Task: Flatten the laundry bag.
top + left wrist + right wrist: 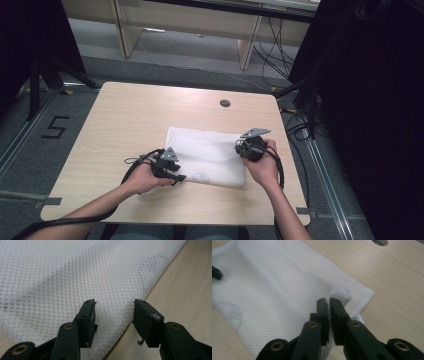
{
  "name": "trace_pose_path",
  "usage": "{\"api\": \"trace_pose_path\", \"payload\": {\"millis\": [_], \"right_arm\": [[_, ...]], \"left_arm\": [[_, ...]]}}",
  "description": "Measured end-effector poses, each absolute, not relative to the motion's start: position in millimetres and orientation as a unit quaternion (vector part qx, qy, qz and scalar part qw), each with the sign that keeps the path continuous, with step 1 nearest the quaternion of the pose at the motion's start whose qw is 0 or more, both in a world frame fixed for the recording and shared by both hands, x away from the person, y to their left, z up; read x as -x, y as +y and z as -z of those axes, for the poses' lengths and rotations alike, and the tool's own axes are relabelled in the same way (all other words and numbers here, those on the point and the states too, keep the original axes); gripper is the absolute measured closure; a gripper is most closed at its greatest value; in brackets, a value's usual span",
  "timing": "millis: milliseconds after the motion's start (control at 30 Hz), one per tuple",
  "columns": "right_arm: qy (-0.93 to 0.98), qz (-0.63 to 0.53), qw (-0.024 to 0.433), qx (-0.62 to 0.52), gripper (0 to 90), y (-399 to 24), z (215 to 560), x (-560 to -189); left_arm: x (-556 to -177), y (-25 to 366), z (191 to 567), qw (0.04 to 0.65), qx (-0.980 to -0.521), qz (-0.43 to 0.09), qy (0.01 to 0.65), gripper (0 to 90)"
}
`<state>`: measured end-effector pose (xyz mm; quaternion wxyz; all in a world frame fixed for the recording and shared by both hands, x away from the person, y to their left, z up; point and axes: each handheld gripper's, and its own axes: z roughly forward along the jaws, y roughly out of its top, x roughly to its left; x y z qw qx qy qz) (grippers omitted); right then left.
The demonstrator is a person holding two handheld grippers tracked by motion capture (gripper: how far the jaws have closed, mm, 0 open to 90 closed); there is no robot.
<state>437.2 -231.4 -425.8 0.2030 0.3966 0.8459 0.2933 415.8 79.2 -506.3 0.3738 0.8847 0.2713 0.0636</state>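
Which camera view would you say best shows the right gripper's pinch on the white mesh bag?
The right gripper view: the right gripper has its jaws shut on a bunched fold of the white mesh bag. The high view shows that gripper at the bag's right edge, the pinch itself too small to make out. The left gripper view shows mesh, not that pinch.

The right gripper (328, 305) has its two black jaws pressed together on a pinched-up fold of the white mesh cloth (274, 290), a small bunch of the fabric bulging just above the fingertips. The rest of the cloth lies spread over the pale wooden bench (397, 285), its near corner just beside the jaws. A round hole (380, 242) sits in the bench at the top edge, well apart from the cloth.
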Motion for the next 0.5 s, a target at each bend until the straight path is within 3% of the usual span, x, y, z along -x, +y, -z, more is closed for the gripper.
{"api": "trace_pose_path", "payload": {"millis": [500], "right_arm": [[0.888, -0.354, 0.124, -0.265, 87.5, -216.1, 428.1, -385.7]], "left_arm": [[-413.8, 75.5, 508.4, 0.367, -0.887, -0.079, 0.268, 55.7]]}}
